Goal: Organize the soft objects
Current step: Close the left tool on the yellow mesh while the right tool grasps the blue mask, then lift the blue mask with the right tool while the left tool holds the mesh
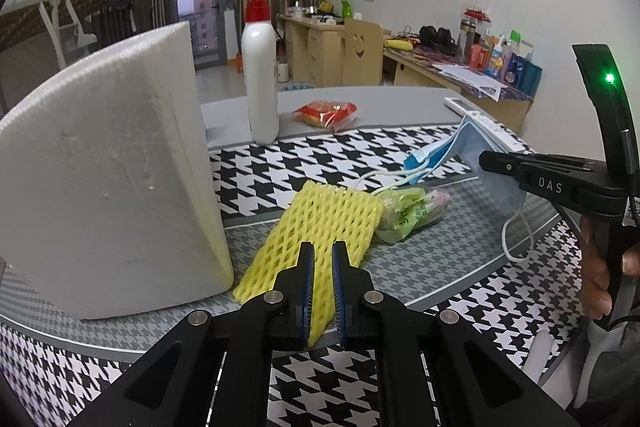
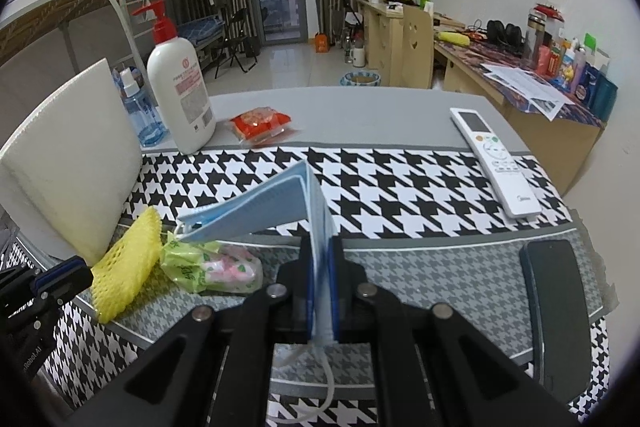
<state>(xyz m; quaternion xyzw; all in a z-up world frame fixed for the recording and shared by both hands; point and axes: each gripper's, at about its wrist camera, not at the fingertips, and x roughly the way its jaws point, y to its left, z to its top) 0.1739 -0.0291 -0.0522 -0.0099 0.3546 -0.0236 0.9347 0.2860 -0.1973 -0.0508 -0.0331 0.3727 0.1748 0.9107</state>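
Two fisheye views along hand-held grippers above a table [image 2: 360, 115] with a black-and-white houndstooth cloth [image 2: 400, 183]. In the left wrist view, at bottom centre, the left gripper [image 1: 323, 259] pressed together on the near end of a yellow foam net sleeve [image 1: 320, 223], the sleeve stretching up and away toward mid-frame. Just right of the sleeve's far end, touching it, a crumpled green plastic bag [image 1: 408, 213]. Filling the left half of that view, a white foam block [image 1: 104, 163] standing on edge. Behind it, upper centre, a white pump bottle [image 1: 261, 75] with a red top, and right of the bottle a red snack packet [image 1: 326, 113] lying flat. At the right edge, the right gripper [image 1: 486, 163] seen from the side, gripped by a hand [image 1: 600, 267], pinching a blue face mask [image 1: 472, 155] lifted off the cloth, white ear loops dangling. In the right wrist view, bottom centre, the same right gripper [image 2: 322, 255] clamped on the folded mask [image 2: 280, 203], the mask fanning up and left from the fingers. Lower left of that view: the left gripper [image 2: 60, 279] on the yellow sleeve [image 2: 128, 267], with the green bag [image 2: 200, 263] beside it. On the right side, a white remote control [image 2: 492, 159] in mid-frame and a dark phone [image 2: 560, 307] lower down, well apart from the soft things. Behind the foam block, a blue spray bottle [image 2: 140, 107].
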